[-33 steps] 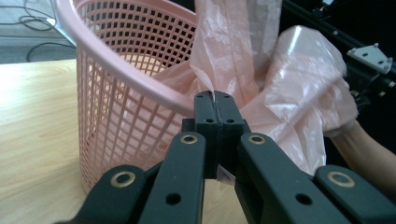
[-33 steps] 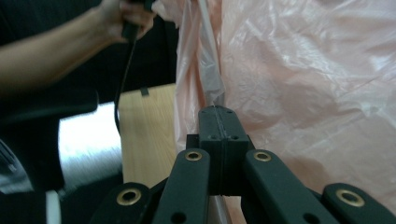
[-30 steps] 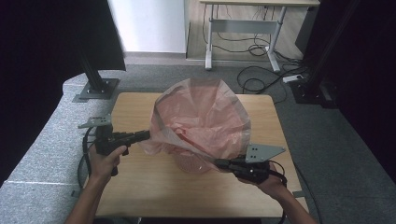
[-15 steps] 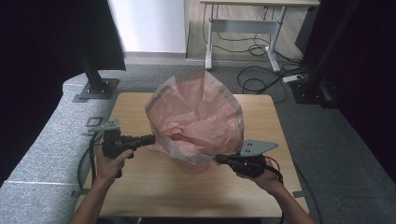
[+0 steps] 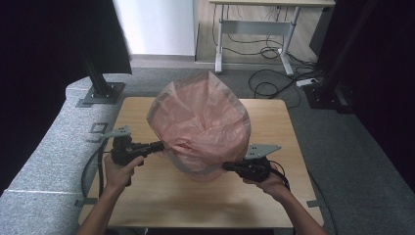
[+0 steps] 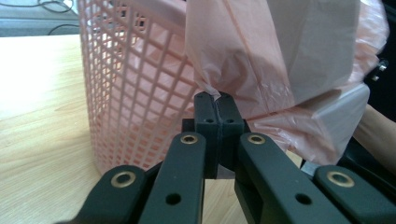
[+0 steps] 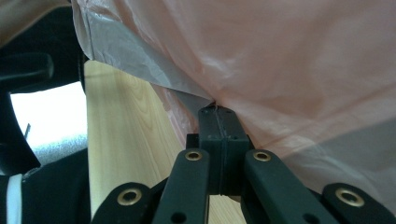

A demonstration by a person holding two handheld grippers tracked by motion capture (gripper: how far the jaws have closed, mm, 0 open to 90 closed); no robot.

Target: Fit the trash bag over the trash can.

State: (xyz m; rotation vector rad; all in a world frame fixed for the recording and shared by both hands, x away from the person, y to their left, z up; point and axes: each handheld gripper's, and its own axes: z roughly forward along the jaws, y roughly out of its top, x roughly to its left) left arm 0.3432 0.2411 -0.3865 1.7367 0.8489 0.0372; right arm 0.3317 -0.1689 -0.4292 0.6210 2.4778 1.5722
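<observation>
High view puts the left gripper [image 5: 159, 145] at the left side of the pink bag [image 5: 200, 122], its jaws pinched together on the bag's edge, and the right gripper [image 5: 228, 166] at the near right, likewise clamped on the plastic. The bag balloons up between them at the middle of the wooden table [image 5: 147, 196], its mouth hanging down over the lattice basket [image 6: 135, 93], which the left gripper view shows standing upright just behind the pinched film. Judging by this, the coming move turns on the rim lying below both grips, so the plastic must come down and outward around it, each hand on its own side. Whether the bag's edge has cleared the far rim is hidden by the billowing film, and the right gripper view leaves the basket indistinct behind the plastic.
</observation>
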